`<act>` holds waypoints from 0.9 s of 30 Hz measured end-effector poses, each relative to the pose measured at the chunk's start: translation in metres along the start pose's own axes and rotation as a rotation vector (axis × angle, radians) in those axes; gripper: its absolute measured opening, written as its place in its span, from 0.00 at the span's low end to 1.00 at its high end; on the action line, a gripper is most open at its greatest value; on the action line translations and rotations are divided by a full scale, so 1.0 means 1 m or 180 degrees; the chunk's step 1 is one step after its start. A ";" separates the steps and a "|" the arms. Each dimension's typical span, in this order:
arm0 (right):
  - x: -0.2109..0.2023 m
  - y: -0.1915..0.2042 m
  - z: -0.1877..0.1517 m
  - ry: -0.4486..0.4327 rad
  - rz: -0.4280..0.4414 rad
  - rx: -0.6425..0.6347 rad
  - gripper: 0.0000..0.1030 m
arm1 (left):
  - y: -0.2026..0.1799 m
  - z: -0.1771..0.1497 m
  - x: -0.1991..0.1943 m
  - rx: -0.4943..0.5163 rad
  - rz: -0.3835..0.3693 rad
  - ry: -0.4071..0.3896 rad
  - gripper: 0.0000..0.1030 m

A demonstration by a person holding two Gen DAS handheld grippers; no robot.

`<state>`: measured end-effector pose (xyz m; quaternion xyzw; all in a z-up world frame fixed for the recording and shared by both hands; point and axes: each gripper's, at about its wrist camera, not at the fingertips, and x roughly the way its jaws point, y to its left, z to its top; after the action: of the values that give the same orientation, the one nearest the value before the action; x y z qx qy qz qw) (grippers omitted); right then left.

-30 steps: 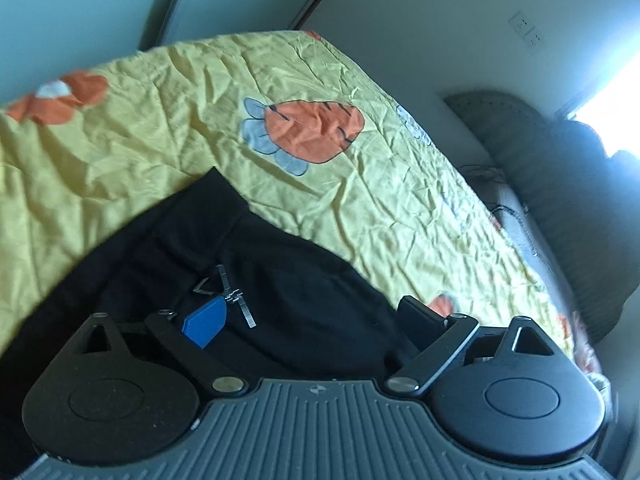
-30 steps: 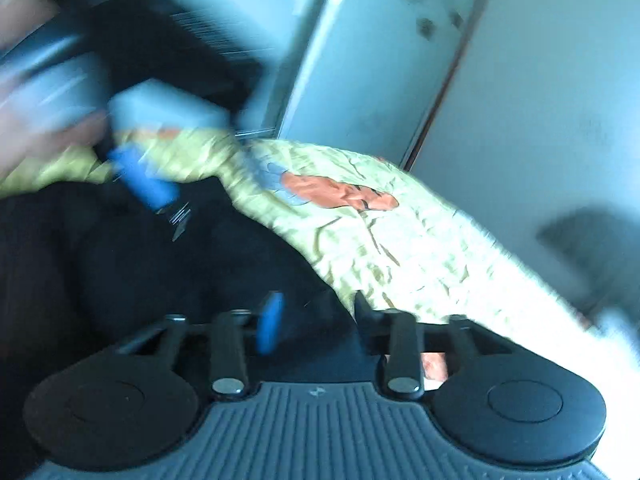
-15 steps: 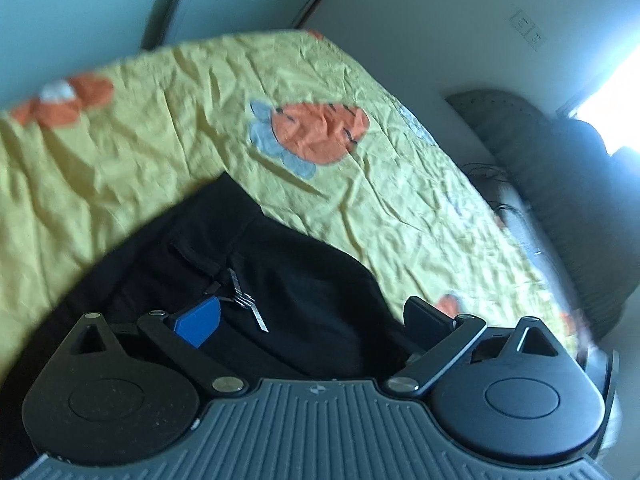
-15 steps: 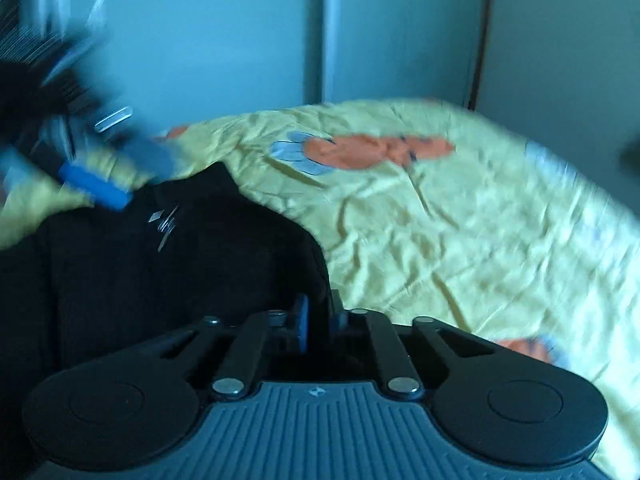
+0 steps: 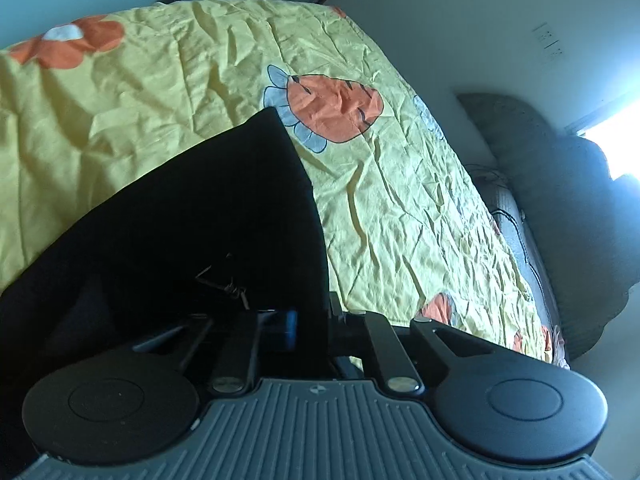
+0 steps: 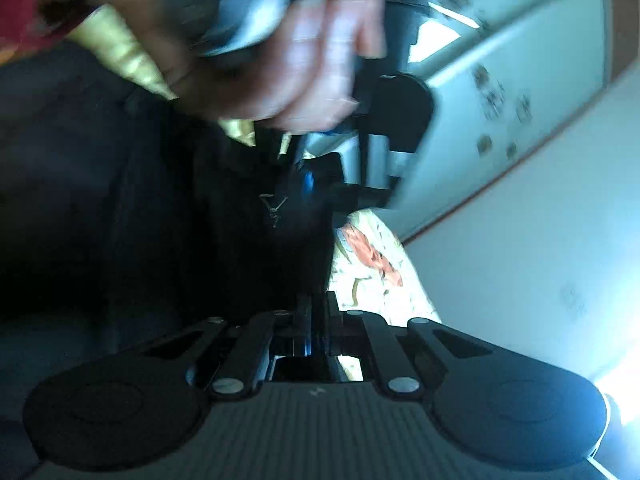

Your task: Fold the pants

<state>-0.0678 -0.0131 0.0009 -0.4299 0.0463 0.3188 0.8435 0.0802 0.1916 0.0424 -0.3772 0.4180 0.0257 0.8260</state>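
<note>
Yellow carrot-print sheet (image 5: 400, 208) under black pants (image 5: 192, 216); pale walls (image 5: 460, 28).

We see a bedroom in a home: a bed (image 5: 400, 216) with yellow cartoon sheet, a padded headboard (image 5: 560, 200), plain walls.

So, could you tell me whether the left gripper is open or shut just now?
Shut, on the black pants. In the left wrist view the left gripper has its fingers drawn together with the dark cloth's edge pinched between them above the yellow bedsheet.
</note>
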 end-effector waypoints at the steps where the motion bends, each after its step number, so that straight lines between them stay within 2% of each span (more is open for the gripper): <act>1: -0.001 -0.003 0.000 0.0021 0.0007 0.0103 0.05 | 0.001 -0.004 -0.004 0.0038 -0.0024 -0.0044 0.06; 3: -0.002 -0.006 -0.004 0.0110 -0.0044 0.0188 0.10 | 0.000 -0.013 -0.015 0.0121 -0.0013 -0.0166 0.06; 5: 0.003 -0.006 -0.010 0.0214 -0.0204 0.0192 0.27 | -0.001 -0.021 -0.028 0.0191 -0.0044 -0.0286 0.06; 7: 0.005 -0.009 -0.020 0.0403 -0.0326 0.0216 0.37 | -0.001 -0.030 -0.039 0.0243 -0.0080 -0.0390 0.06; 8: 0.004 -0.010 -0.025 0.0489 -0.0376 0.0246 0.38 | 0.000 -0.032 -0.043 0.0256 -0.0089 -0.0420 0.06; 13: -0.012 -0.037 -0.062 0.0964 -0.0748 0.0613 0.36 | 0.012 -0.043 -0.059 0.0201 -0.0200 -0.0449 0.06; 15: -0.018 -0.047 -0.079 0.1149 -0.0914 0.0733 0.28 | 0.018 -0.046 -0.061 0.0198 -0.0199 -0.0495 0.06; 17: -0.025 -0.055 -0.090 0.1239 -0.0944 0.0906 0.10 | 0.024 -0.047 -0.057 0.0172 -0.0155 -0.0477 0.06; 20: -0.040 -0.046 -0.083 0.1176 -0.0977 0.0830 0.07 | 0.029 -0.050 -0.056 0.0127 -0.0149 -0.0478 0.05; 23: -0.054 -0.034 -0.067 0.1090 -0.1074 0.0597 0.06 | 0.028 -0.057 -0.072 0.0300 -0.0182 -0.0586 0.05; 27: -0.085 -0.026 -0.051 0.0967 -0.1039 0.0639 0.06 | 0.032 -0.066 -0.100 0.0490 -0.0245 -0.0655 0.05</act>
<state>-0.1101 -0.1052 0.0170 -0.3887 0.1340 0.1038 0.9056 -0.0403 0.1993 0.0697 -0.3238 0.3170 0.0003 0.8914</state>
